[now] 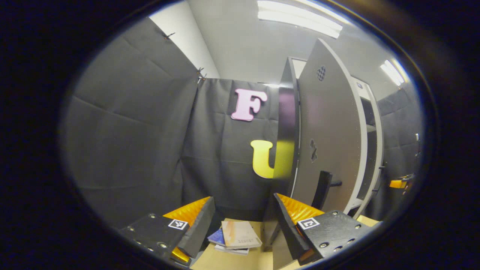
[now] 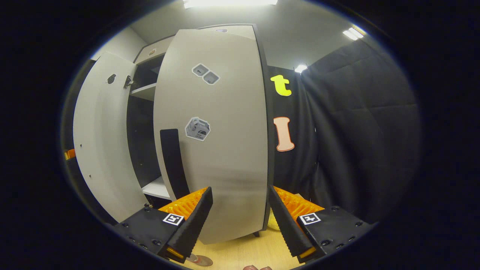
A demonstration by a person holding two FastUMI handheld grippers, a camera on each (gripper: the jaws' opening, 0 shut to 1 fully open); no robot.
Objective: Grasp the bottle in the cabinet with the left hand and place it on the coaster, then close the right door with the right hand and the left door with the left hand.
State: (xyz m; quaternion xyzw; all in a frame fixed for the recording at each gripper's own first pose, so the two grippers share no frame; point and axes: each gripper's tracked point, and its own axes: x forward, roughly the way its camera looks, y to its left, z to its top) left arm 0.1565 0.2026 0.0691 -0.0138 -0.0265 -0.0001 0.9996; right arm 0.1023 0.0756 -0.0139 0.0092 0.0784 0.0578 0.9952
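Note:
In the right gripper view the cabinet's right door [image 2: 221,150], grey with stickers and a black handle [image 2: 173,161], stands close in front of my right gripper [image 2: 240,197]. That gripper is open, its fingertips near the door's lower face. The left door [image 2: 97,150] hangs wide open, and dark shelves [image 2: 144,92] show between the doors. A small round disc [image 2: 200,260] lies on the table at the bottom edge. My left gripper [image 1: 243,202] is open and holds nothing. It sits left of the left door [image 1: 330,127], whose black handle [image 1: 322,187] sticks out.
A few books [image 1: 236,234] lie on the wooden table [image 1: 225,260] between the left gripper's fingers. Black cloth walls close in behind and to both sides. An orange part of the other gripper [image 1: 397,183] shows far right past the left door.

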